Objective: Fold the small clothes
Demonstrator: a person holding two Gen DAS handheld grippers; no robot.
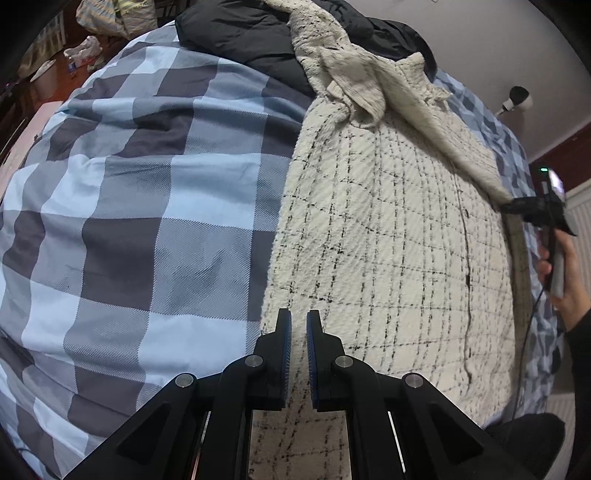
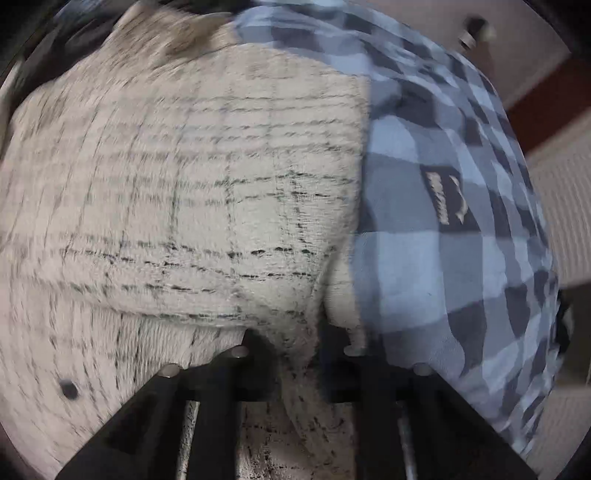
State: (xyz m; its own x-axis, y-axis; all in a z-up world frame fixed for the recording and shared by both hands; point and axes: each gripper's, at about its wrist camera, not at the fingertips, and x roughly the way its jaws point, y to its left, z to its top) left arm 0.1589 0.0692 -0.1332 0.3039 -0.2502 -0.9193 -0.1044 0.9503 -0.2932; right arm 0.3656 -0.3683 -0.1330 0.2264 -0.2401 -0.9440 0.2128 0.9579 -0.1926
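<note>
A cream jacket with thin black checks point(image 1: 388, 240) lies flat on a blue and grey checked duvet point(image 1: 129, 203), its fleecy lining and collar point(image 1: 369, 81) turned out at the far end. My left gripper point(image 1: 298, 325) hovers over the jacket's near left edge, jaws almost closed with a narrow gap and nothing between them. My right gripper point(image 1: 513, 205) shows at the right side, shut on the jacket's right front edge and lifting it. In the blurred right wrist view the jacket point(image 2: 184, 184) fills the left, and its fabric is bunched between the right gripper's fingers point(image 2: 303, 343).
A dark padded jacket point(image 1: 251, 33) lies on the bed behind the cream one. Clutter lies on the floor point(image 1: 85, 51) at the far left. A white wall camera point(image 1: 519, 99) is at the right. A dark label point(image 2: 447, 199) lies on the duvet.
</note>
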